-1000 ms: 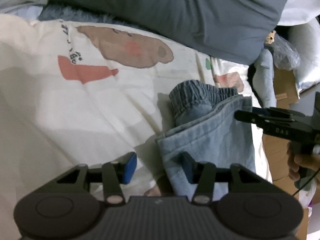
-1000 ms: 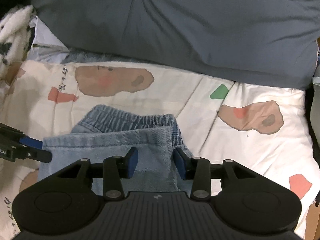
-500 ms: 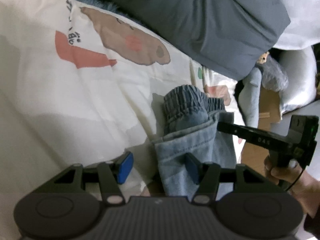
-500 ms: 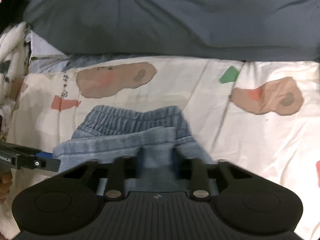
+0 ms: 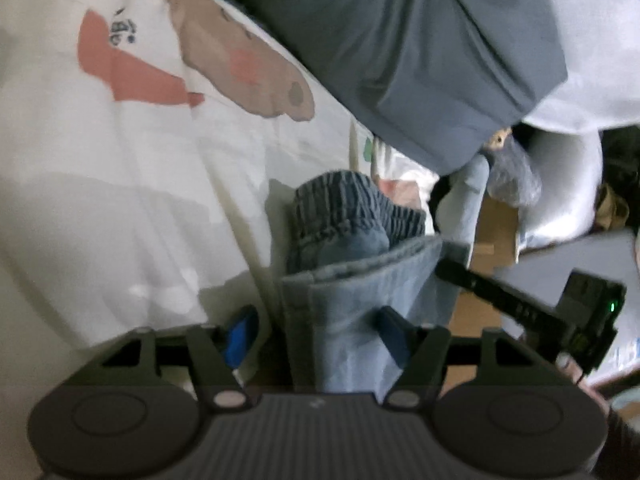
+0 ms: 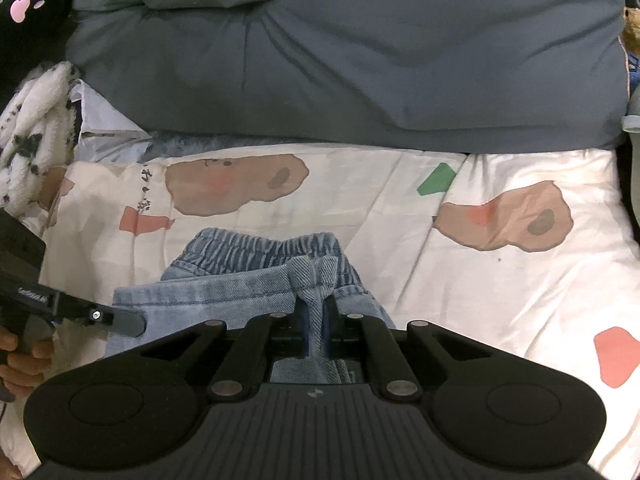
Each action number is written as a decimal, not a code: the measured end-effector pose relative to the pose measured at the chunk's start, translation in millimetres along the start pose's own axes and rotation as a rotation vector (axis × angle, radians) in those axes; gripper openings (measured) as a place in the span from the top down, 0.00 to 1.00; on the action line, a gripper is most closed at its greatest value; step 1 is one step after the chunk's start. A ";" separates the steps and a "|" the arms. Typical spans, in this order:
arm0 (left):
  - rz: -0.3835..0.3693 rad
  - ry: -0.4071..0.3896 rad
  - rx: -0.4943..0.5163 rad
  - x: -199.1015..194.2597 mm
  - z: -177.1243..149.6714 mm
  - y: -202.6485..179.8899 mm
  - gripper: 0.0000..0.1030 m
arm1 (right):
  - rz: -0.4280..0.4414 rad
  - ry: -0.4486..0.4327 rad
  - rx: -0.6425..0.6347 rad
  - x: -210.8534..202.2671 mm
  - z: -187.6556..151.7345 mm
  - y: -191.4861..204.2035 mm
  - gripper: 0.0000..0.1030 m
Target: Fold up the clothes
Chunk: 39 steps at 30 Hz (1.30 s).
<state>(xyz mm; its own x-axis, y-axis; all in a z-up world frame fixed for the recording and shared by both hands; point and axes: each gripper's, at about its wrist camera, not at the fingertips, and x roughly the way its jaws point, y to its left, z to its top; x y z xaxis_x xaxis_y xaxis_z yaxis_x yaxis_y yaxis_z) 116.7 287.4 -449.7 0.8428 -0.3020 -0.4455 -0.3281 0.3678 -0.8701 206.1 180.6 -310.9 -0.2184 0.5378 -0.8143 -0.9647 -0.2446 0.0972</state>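
Right wrist view had my right gripper (image 6: pixel 318 320) pinched tight on a bunched ridge of the jeans (image 6: pixel 240 284), the blue pads nearly meeting with a pleat of denim squeezed between them. Those jaws had just been closing, and the cloth was caught between them. The jeans lay folded on the bedsheet (image 6: pixel 500 312), near its front edge, elastic waistband toward the grey duvet (image 6: pixel 360 60) that ran along the far edge. Off at the left edge of that same view my left gripper (image 6: pixel 124 322) poked in at the left side of the fold, a hand (image 6: pixel 20 360) wrapped round its handle. A black plush paw (image 6: pixel 28 0) sat in the far left corner, a fluffy spotted blanket (image 6: pixel 36 120) below it.

Over in the left wrist view, my left gripper (image 5: pixel 316 334) stood well open, and its jaws had just been opening. The folded edge of the jeans (image 5: pixel 360 280) rose between the pads, lying against the right pad while the left pad (image 5: pixel 240 336) stood clear of the cloth, so nothing was clamped there. My right gripper (image 5: pixel 520 304) reached in from the right, its tip disappearing behind the far side of the denim. The duvet (image 5: pixel 420 60) filled the top, and a cardboard box (image 5: pixel 496 232) showed past the sheet's right edge.
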 end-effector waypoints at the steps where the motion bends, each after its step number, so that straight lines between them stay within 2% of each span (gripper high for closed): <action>1: -0.006 -0.002 0.005 0.2 0.4 -1.2 0.37 | -0.003 -0.001 0.004 -0.3 -0.7 -0.4 0.96; 4: -0.026 -0.009 0.021 -3.6 -0.1 -3.8 0.56 | -0.011 -0.004 0.011 -1.0 -2.0 0.8 0.96; 7: -0.028 -0.032 0.002 -13.9 -1.7 -6.5 0.65 | -0.016 -0.006 0.013 -2.1 -2.1 1.6 0.96; 9: -0.011 -0.048 0.029 -19.4 -3.6 -13.9 0.73 | -0.019 -0.007 0.014 -3.3 -2.0 1.8 0.96; 12: 0.017 -0.071 0.068 -27.1 -6.2 -25.3 0.79 | -0.019 -0.010 0.012 -7.8 -1.9 2.3 0.96; 16: 0.073 -0.072 0.059 -27.1 -3.6 -43.6 0.80 | -0.032 -0.013 0.010 -13.6 -0.7 2.3 0.96; 25: 0.112 -0.058 0.186 -4.4 22.7 -94.6 0.81 | -0.134 -0.029 0.043 -30.4 10.3 -18.4 0.96; 31: 0.157 -0.021 0.237 19.3 38.3 -106.0 0.81 | -0.187 -0.016 0.065 -28.6 17.9 -32.1 0.96; 39: 0.219 0.002 0.253 29.9 45.2 -100.7 0.82 | -0.221 0.029 0.070 -10.7 26.2 -33.1 0.96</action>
<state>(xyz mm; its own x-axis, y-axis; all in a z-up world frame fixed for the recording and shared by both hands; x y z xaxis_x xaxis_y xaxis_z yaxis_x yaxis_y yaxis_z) 194.3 281.1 -365.9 0.7631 -0.1935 -0.6166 -0.3846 0.6308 -0.6739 236.6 204.0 -290.4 0.0025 0.5486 -0.8360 -0.9967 -0.0663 -0.0465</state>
